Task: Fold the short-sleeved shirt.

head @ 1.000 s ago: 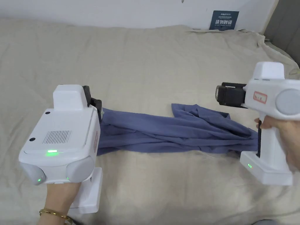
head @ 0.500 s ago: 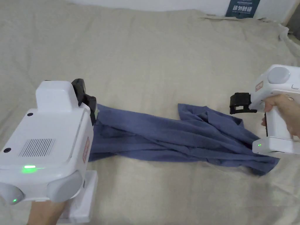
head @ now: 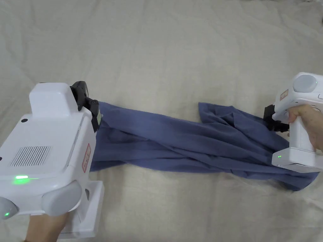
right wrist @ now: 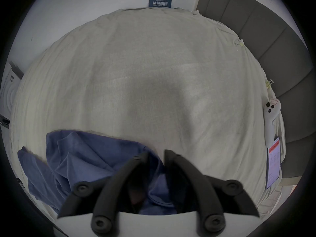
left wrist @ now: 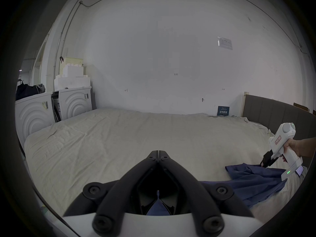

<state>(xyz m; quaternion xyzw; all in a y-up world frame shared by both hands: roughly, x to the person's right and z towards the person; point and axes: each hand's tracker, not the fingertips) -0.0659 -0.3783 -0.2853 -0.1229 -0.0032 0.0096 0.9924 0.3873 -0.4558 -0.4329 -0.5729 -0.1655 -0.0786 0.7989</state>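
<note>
While one blue shirt (head: 176, 141) lies bunched on the bed (head: 176, 53), two grippers are seen. One end is clamped in the left gripper (left wrist: 158, 153). The right gripper (right wrist: 156, 153) is parted slightly over the other end.

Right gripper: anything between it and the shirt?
Nothing visible. The right gripper is open, with its jaws apart directly over the blue shirt edge, no other object between them. The left gripper is shut on the shirt's other end.
</note>
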